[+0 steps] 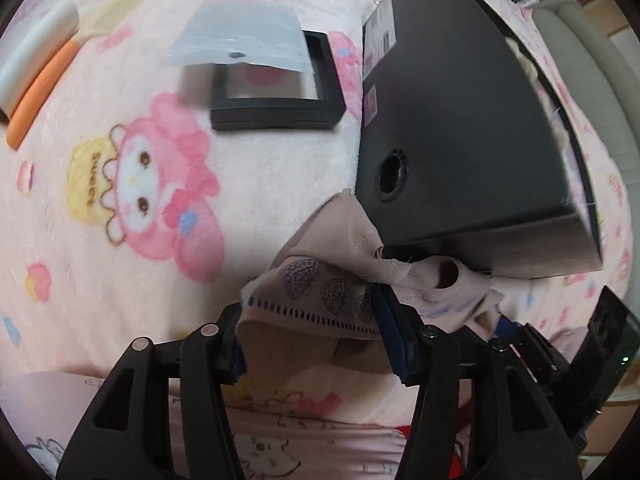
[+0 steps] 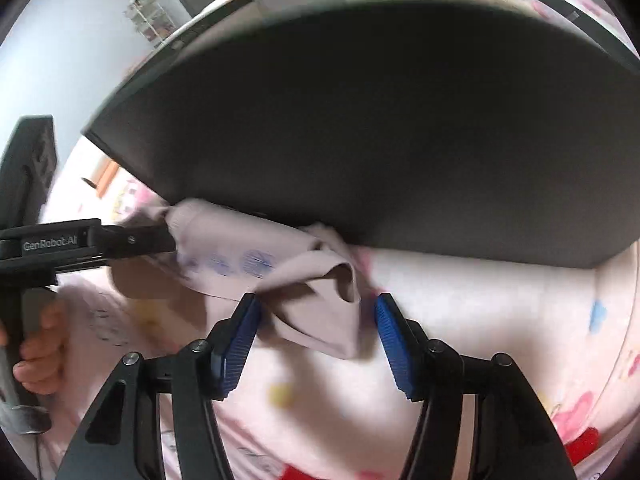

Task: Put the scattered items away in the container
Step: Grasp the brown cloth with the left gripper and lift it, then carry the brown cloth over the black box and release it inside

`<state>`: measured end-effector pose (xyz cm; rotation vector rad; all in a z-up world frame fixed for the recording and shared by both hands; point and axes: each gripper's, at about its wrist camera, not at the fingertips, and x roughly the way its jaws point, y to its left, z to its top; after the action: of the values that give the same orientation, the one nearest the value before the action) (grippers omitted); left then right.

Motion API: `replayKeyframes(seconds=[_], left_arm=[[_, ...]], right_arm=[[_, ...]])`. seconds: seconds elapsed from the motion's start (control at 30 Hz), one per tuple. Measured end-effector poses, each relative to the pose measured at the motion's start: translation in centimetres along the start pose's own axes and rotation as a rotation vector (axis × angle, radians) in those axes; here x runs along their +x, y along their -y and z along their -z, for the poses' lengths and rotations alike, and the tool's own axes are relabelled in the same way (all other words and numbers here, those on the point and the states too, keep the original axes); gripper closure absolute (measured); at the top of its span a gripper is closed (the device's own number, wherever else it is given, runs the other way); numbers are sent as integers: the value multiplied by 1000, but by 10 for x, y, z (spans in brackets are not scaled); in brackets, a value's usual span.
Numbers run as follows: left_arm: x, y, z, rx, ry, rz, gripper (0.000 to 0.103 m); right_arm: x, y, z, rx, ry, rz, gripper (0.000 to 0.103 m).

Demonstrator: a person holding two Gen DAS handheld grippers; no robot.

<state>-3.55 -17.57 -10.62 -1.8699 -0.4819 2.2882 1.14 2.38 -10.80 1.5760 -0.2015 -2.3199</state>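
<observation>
Left claw [image 1: 316, 344], its blue pads wide apart, with a beige printed fabric garment [image 1: 332, 280] draped across them beside the black rectangular storage box [image 1: 460, 128]. Right claw [image 2: 316, 344], likewise spread, straddling the garment's [image 2: 312, 312] free end without pinching it. Both lie on a pink cartoon-print blanket [image 1: 120, 200].

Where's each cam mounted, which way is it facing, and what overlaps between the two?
Left wrist: on the left gripper, facing forward over the pink cartoon-print blanket at the beige patterned cloth, black storage box and small black frame; its two fingers show.
Right wrist: on the right gripper, facing the black box side; its open fingers, the left gripper and a hand show.
Shared: cloth, box, blanket.
</observation>
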Motion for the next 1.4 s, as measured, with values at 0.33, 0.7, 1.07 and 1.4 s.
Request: replayKeyframes(seconds=[0.33, 0.7, 1.07, 1.4], left_arm=[[-13, 17, 15, 77, 67, 19, 87], [-75, 48, 42, 106, 178, 200, 94], [-138, 131, 4, 263, 386, 240, 94], [-67, 121, -38, 211, 273, -12, 67]], right_arm=[[-6, -3, 0, 39, 62, -98, 91], [-62, -28, -15, -2, 203, -180, 97], [-153, -3, -71, 3, 436, -171, 97], [-89, 65, -86, 131, 216, 147, 85]])
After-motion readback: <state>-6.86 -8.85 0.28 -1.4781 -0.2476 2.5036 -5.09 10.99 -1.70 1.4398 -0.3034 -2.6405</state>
